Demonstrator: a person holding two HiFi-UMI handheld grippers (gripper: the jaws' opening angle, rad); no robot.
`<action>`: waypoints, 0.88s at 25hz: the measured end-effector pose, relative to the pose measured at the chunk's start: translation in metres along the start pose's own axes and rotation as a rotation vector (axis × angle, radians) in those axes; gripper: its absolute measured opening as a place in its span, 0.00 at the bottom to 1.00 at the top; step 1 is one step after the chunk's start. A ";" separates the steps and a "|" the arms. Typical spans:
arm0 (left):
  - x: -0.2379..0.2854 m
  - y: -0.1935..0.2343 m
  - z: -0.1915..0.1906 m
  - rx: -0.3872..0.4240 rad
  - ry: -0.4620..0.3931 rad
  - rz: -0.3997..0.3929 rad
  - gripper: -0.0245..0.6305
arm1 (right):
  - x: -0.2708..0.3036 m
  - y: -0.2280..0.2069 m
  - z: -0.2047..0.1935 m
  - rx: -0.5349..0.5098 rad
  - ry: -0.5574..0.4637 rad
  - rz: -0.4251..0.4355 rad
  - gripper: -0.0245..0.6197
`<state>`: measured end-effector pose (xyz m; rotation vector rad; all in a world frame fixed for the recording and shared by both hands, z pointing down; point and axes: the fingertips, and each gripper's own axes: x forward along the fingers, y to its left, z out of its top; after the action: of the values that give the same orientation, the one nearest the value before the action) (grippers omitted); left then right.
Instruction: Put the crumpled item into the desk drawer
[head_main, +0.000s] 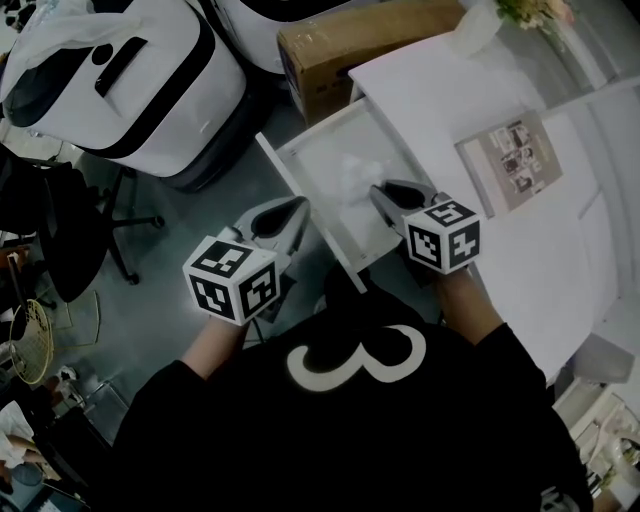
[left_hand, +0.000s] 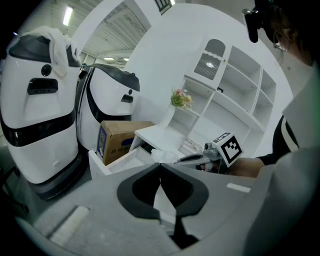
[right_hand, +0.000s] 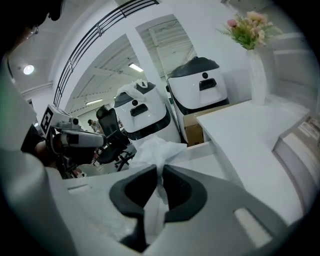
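Note:
The white desk drawer (head_main: 300, 165) stands pulled open below me. A crumpled white paper item (head_main: 352, 176) hangs over the drawer's inside, and my right gripper (head_main: 383, 192) is shut on it. In the right gripper view the paper (right_hand: 159, 149) bulges out past the closed jaws of the right gripper (right_hand: 161, 171), with the drawer wall (right_hand: 202, 149) just beyond. My left gripper (head_main: 293, 212) hovers at the drawer's front left corner, outside it. In the left gripper view the left gripper (left_hand: 160, 166) is shut with nothing in it, and the paper (left_hand: 163, 156) shows beyond.
The white desk top (head_main: 470, 110) lies right of the drawer, with a booklet (head_main: 510, 160) on it and a vase of flowers (right_hand: 252, 35) at its back. A cardboard box (head_main: 345, 45) stands behind the drawer. White machines (head_main: 130, 80) and an office chair (head_main: 70, 230) fill the left.

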<state>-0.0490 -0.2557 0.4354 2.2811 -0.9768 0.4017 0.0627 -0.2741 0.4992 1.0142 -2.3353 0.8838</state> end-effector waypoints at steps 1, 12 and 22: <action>0.001 0.004 -0.001 -0.006 0.002 0.006 0.05 | 0.006 -0.003 -0.002 0.003 0.011 0.002 0.10; 0.016 0.041 -0.019 -0.076 0.024 0.065 0.05 | 0.075 -0.027 -0.036 0.003 0.173 0.028 0.10; 0.028 0.057 -0.034 -0.107 0.061 0.099 0.05 | 0.126 -0.053 -0.070 -0.001 0.294 0.036 0.10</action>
<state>-0.0725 -0.2799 0.4989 2.1182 -1.0576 0.4478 0.0334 -0.3131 0.6452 0.7839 -2.1117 0.9741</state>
